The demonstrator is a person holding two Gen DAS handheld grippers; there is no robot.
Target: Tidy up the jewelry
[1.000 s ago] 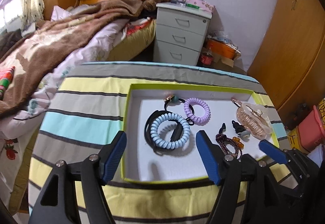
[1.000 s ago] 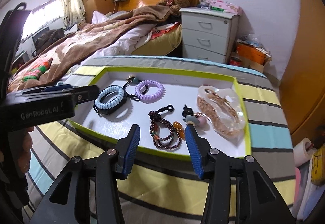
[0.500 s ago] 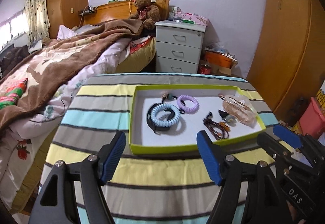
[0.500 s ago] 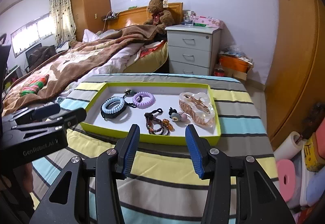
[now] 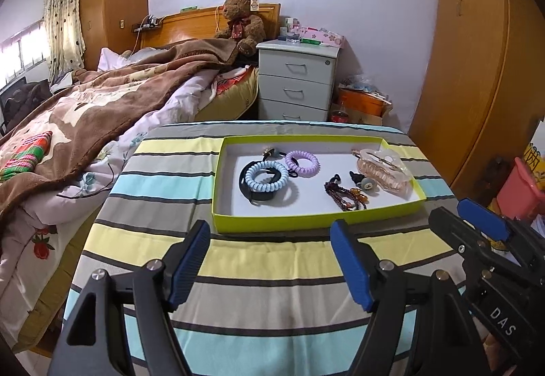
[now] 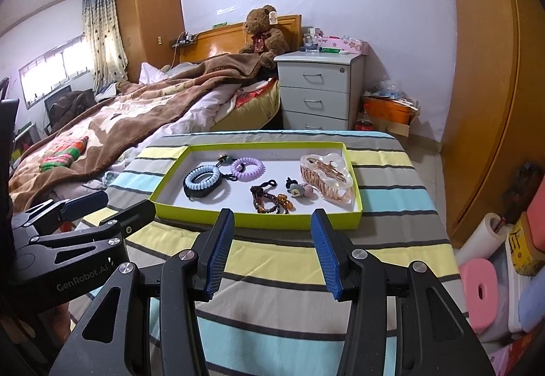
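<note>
While hanging over the near half of the striped-cloth desk [image 5: 272,260], left claw [image 5: 270,262] spread wide with nothing between its blue ribbed pads; same for right claw [image 6: 270,251], parted and empty, low centre of its own view. Also seen as a black arm with a blue pad at the lower right of the left view [image 5: 483,219], and the left one at the lower left of the right view [image 6: 85,202].

Beyond both, mid-frame, a shallow rectangular tray with lime-green walls and a white floor [image 5: 306,222] flat on the cloth, well apart from the pads. Inside it, all the jewelry:
- pale-blue spiral coil hair tie [image 5: 266,175] lying on a black band [image 5: 246,187], left part of the tray
- lilac spiral coil hair tie [image 5: 302,163] just right of it, touching a black elastic with a small charm [image 5: 269,152] toward the far wall
- dark-red beaded bracelet with amber beads [image 5: 344,197] near the front wall, right of centre
- small hair tie with round grey and pink charms [image 5: 366,183] just beside the beads
- translucent peach claw-style hair clip [image 5: 383,168] at the right end — on its side, near the tray's right wall

Behind the desk, upper part of the frame: bed with brown blanket [image 5: 102,96], brown teddy bear [image 5: 243,23], grey three-drawer nightstand [image 5: 296,79].
</note>
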